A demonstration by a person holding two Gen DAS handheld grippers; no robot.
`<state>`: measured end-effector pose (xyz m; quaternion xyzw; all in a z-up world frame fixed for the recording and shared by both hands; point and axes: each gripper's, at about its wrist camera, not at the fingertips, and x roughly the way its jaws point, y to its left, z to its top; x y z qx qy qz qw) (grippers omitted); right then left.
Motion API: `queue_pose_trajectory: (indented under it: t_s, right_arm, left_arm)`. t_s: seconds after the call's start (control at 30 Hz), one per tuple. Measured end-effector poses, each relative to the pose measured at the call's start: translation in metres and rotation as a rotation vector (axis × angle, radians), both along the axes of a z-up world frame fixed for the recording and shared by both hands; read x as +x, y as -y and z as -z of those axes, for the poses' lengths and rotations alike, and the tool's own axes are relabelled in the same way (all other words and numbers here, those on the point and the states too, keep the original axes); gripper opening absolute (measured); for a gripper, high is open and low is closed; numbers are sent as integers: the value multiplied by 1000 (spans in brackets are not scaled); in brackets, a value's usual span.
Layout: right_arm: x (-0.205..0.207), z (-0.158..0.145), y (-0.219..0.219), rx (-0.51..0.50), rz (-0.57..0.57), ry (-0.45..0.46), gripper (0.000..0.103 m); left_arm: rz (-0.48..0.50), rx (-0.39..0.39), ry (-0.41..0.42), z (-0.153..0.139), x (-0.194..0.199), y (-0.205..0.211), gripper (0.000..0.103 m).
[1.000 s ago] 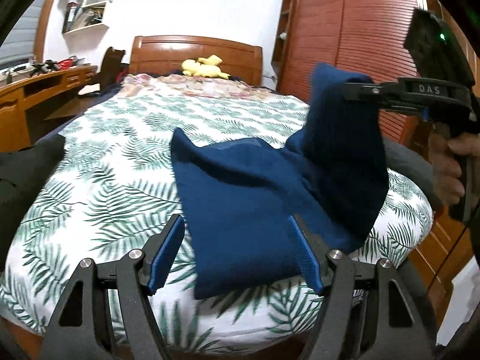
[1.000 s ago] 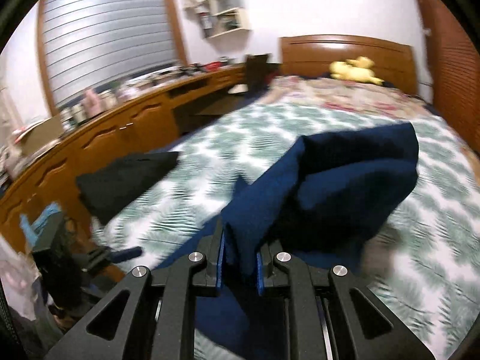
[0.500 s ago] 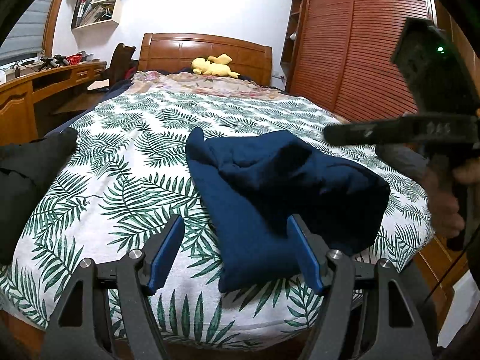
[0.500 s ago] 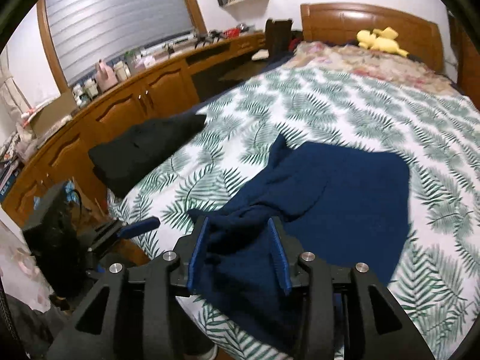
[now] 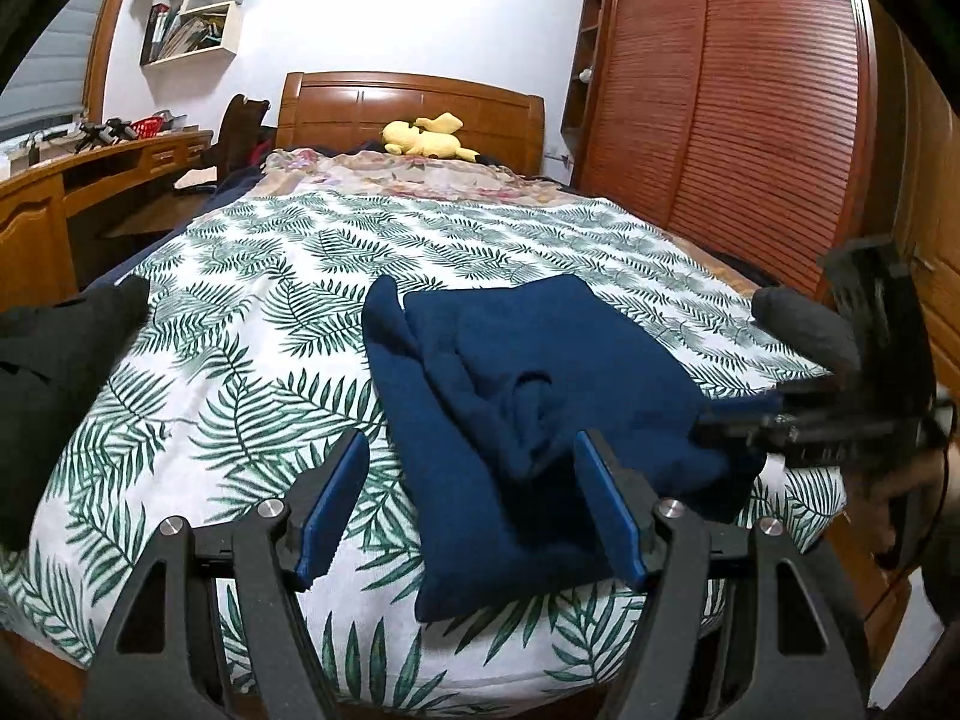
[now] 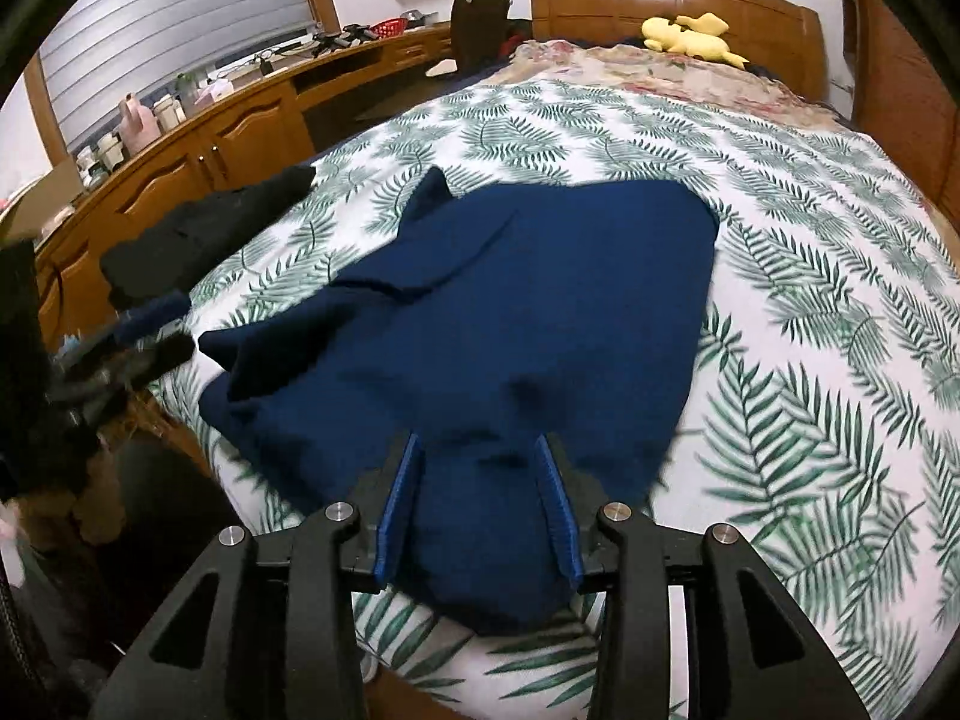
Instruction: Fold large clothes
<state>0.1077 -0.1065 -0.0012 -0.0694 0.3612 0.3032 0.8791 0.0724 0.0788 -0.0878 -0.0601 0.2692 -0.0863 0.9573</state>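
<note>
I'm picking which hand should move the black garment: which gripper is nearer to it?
Left. The left gripper hovers near the black garment; the right gripper is beyond the blue garment.

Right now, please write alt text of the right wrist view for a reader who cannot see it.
A dark blue garment lies partly folded on a leaf-print bedspread, with the right tool open just above its near edge. A black garment lies at left; a yellow plush toy rests by the headboard.
</note>
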Motion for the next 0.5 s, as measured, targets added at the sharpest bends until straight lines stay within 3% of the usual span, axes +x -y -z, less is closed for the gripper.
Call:
queue_pose_trajectory:
  t_s: [0.13,0.33,0.4,0.5]
  right_arm:
    - [-7,10,11,62,19,16,41]
    - [-23,15,29,44,5,76,41]
    - [-30,12,38,54,1,83,41]
    - [-30,12,40,66,0,85,41]
  left_arm:
    - [16,31,-8,-5,0,11,72]
    - [65,40,-54,-4,14,28,72]
    - [85,52,-56,-2,15,35,62]
    - [81,75,-72,3,20,41,56]
